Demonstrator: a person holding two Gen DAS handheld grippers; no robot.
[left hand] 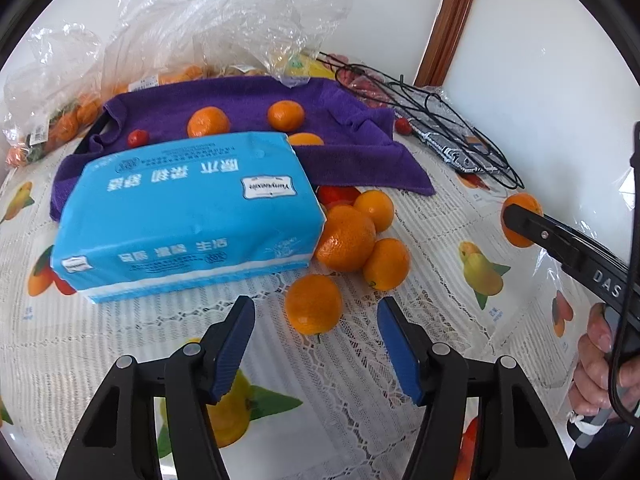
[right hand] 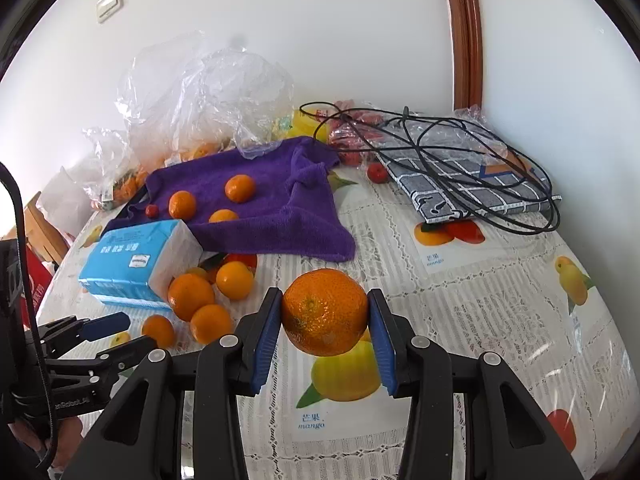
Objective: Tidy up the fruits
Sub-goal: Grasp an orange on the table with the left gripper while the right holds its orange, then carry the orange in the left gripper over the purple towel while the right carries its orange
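My left gripper [left hand: 315,310] is open low over the tablecloth, and a loose orange [left hand: 314,304] lies between its fingertips with neither pad touching it. Three more oranges [left hand: 346,236] are bunched just beyond, against a blue tissue pack [left hand: 188,208]. My right gripper [right hand: 325,298] is shut on a large orange [right hand: 325,312], held above the table. In the left wrist view that held orange [left hand: 522,202] shows at the right edge. A purple towel [right hand: 260,208] farther back carries three small oranges [right hand: 239,188] and a tiny red fruit [right hand: 151,211].
Clear plastic bags [right hand: 192,92] with more fruit stand at the back by the wall. A black cable [right hand: 460,148] lies over a wrapped checked cloth [right hand: 480,184] at the back right. A wooden door frame [right hand: 464,32] rises behind. A hand [left hand: 596,356] grips the right tool.
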